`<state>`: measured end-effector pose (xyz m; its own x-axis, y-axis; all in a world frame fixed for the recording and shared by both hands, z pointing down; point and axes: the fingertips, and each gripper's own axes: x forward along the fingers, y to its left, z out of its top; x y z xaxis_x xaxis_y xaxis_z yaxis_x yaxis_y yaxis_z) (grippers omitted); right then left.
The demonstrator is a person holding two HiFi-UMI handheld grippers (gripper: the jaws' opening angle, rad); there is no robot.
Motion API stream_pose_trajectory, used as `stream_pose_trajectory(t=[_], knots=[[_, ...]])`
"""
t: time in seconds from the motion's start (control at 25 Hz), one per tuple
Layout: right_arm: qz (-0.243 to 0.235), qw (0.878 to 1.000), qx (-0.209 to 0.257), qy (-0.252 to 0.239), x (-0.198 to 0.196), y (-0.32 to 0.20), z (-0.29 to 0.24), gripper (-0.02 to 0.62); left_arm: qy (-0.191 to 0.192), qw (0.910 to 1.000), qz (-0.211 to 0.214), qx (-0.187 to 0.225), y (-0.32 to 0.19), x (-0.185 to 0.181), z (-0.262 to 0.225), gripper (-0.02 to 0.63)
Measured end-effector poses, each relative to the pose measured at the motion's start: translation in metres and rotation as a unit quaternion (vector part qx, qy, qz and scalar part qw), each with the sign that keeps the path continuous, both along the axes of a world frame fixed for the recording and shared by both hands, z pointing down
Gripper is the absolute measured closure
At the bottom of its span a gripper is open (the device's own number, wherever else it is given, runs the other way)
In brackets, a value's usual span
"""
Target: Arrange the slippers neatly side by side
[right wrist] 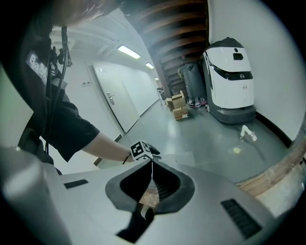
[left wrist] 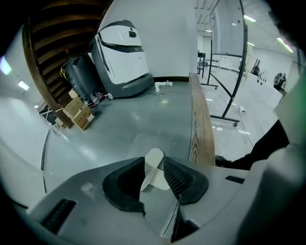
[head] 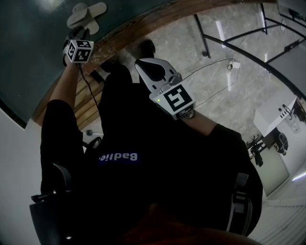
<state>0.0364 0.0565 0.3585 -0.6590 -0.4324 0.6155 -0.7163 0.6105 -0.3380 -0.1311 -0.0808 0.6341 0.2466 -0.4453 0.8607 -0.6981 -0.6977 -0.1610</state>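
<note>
A: Stat, rt tongs?
B: Ref. pale-grey plastic right gripper [right wrist: 152, 161]: closed, jaw tips meeting, nothing clamped. Held close in front of black-shirted torso [head: 143, 158], angled down over curved brown wooden kerb [head: 143, 21]. Black-and-white marker cube [head: 177, 100] on top.

A: Lt tongs?
B: Ref. matching left gripper [left wrist: 154, 165]: jaws apart, pads clear of any obj. Located further out, beyond kerb, above smooth dark grey floor [left wrist: 119, 129], at end of bare forearm [right wrist: 103, 143].

A: Task item, loc.?
B: Pair of pale flat slippers [head: 86, 14]: on dark grey floor just beyond left gripper tips, framed in gap betw. jaws in left gripper view. Not side by side: crossed, one lying over the other. No contact w/ pads visible.

A: Bkgd?
B: Past slippers, against far wall: white-and-grey boxy machine [left wrist: 122, 57]. Brown cardboard boxes [left wrist: 74, 112] beside it, below dark slatted wooden structure [left wrist: 52, 57]. On other side of kerb: polished stone floor [head: 239, 43] and black metal tube frame [left wrist: 229, 76].
</note>
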Motion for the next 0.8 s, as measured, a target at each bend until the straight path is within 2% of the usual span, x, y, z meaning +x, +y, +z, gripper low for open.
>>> stream_pose_trajectory(t=[0.12,0.24,0.32,0.48,0.68,0.8], knots=[[0.008,1.0,0.021,-0.001,0.013,0.001,0.013,0.595,-0.034,0.9989,0.031,0.002,-0.011,-0.002,0.024,0.509],[0.031,1.0,-0.005,0.003,0.023,0.004,0.031,0.595,-0.068,0.9965,0.049,0.0,-0.021,-0.014,0.055,0.509],[0.044,0.999,-0.028,0.002,0.025,0.01,0.043,0.595,-0.079,0.9954,0.055,-0.009,-0.024,-0.02,0.075,0.509],[0.033,0.999,-0.016,0.005,0.034,0.016,0.07,0.595,-0.098,0.9928,0.067,-0.02,-0.032,-0.022,0.112,0.509],[0.047,0.999,-0.025,0.004,0.041,0.019,0.098,0.595,-0.123,0.9875,0.097,-0.016,-0.041,-0.022,0.151,0.509],[0.062,0.998,-0.026,-0.009,0.044,0.018,0.109,0.595,-0.155,0.9799,0.126,-0.01,-0.053,-0.027,0.175,0.509]])
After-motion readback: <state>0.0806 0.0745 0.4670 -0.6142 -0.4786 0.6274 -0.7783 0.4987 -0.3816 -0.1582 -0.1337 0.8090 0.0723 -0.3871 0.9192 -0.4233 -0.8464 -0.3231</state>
